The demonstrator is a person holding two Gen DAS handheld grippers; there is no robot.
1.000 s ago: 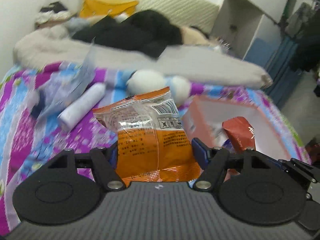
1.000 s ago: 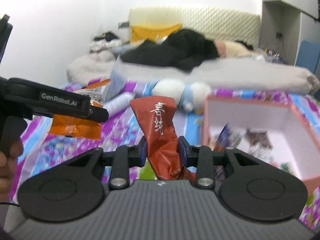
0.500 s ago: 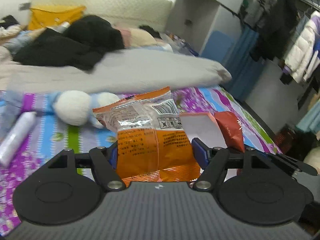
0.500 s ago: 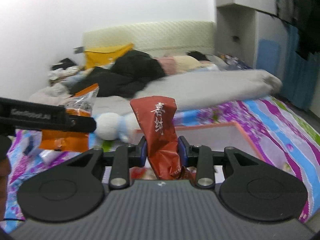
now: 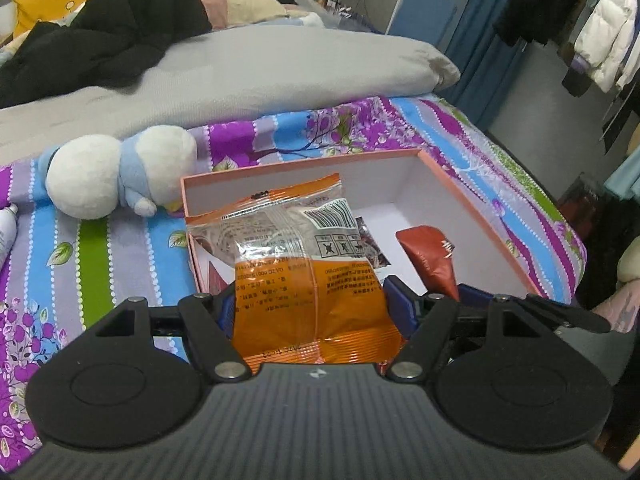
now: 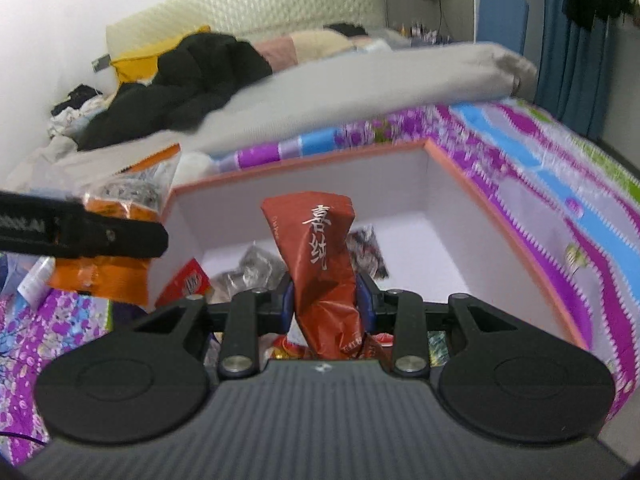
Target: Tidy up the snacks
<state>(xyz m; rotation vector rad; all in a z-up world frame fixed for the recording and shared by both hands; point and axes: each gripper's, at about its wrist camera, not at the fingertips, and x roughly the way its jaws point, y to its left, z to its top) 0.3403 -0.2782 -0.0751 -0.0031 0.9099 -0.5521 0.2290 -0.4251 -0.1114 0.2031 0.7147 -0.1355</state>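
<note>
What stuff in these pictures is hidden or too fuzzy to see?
- Left wrist view: box floor, mostly hidden behind the orange packet.
- Right wrist view: snacks in the box, partly behind the red packet and the gripper; blurred.
- Left wrist view: white bottle, cut off by the left edge.

Striped floral bed [image 5: 120,264]: box [image 5: 472,204], plush toy [image 5: 116,170], grey duvet [image 5: 260,72].

Both wrist cameras angled down, close over open box [image 5: 476,200] [image 6: 500,216] on bed; box interior shared.
</note>
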